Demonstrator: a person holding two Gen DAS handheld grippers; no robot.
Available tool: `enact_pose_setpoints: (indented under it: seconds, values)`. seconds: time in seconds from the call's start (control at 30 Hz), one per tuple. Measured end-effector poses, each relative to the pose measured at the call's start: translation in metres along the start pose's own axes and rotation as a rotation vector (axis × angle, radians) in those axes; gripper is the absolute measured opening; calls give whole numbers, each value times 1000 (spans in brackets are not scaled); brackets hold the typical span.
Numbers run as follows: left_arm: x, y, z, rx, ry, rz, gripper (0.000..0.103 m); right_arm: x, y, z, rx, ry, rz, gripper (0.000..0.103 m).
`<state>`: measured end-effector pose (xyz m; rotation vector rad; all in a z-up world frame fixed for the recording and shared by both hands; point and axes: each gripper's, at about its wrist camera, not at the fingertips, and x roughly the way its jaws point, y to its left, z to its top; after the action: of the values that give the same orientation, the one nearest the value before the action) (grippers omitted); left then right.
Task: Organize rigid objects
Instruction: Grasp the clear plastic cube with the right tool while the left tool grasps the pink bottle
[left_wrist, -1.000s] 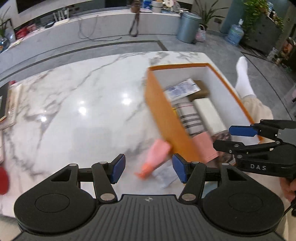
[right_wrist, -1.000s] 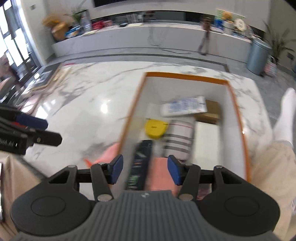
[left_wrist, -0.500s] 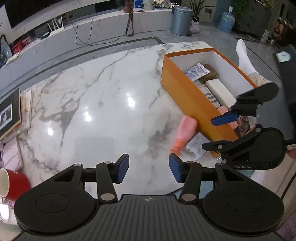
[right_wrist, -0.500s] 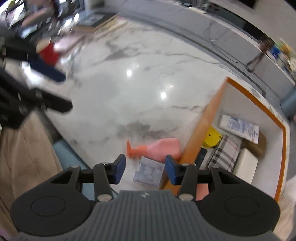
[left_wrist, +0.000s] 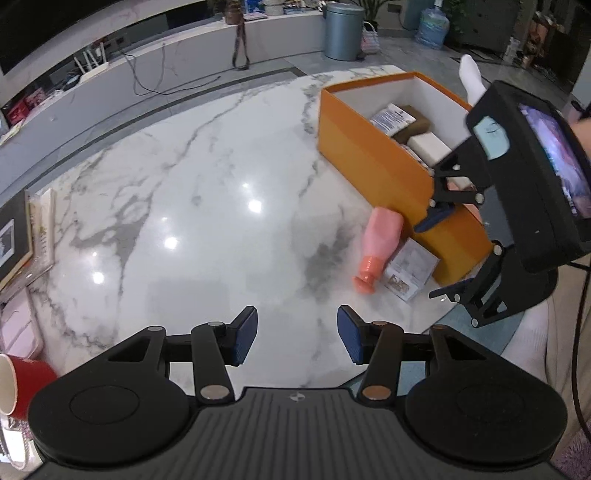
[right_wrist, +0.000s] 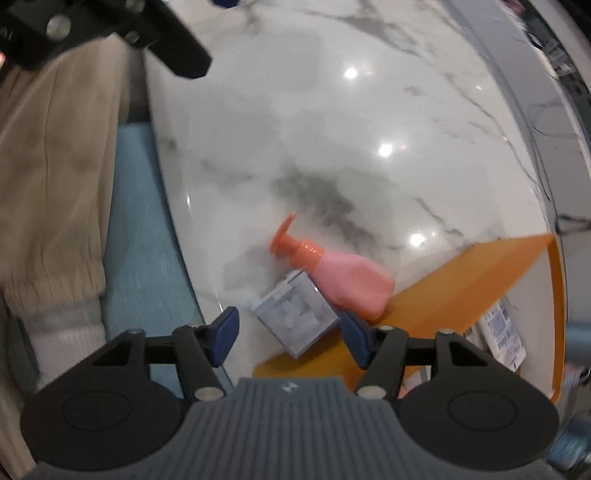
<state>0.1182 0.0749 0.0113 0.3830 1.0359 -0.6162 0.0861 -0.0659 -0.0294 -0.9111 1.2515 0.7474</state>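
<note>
I hold the left gripper (left_wrist: 297, 339) released, jaws apart with nothing between them, over bare marble at the near edge of the desk (left_wrist: 192, 192). The right gripper (right_wrist: 288, 334) is also released and empty, its fingers spread either side of the small clear box (right_wrist: 295, 317) lying below it on the desk. The pink pump bottle (right_wrist: 343, 280) lies on its side touching that box, its base against the outer wall of the orange box (left_wrist: 373, 162), which holds several packets.
</note>
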Motion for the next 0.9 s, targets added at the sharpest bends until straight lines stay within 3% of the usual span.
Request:
enact_pose_setpoints:
  seconds: [0.37,0.4,0.43,0.47,0.77,0.9]
  values:
    - [24,2,2,13,26,-37,60,43,-3,9,-160,139,0,68]
    - [27,4,2,9,30,-41,60,47,-5,10,-156,152,7,67]
    - [30,5,2,6,34,-43,60,49,-6,10,-158,156,12,60]
    - [32,7,1,3,39,-44,60,51,-9,10,-165,150,21,56]
    - [57,18,11,16,80,-44,60,53,-27,37,-168,-21,10,57]
    - [67,23,20,21,87,-34,60,58,-46,53,-111,-35,-9,57]
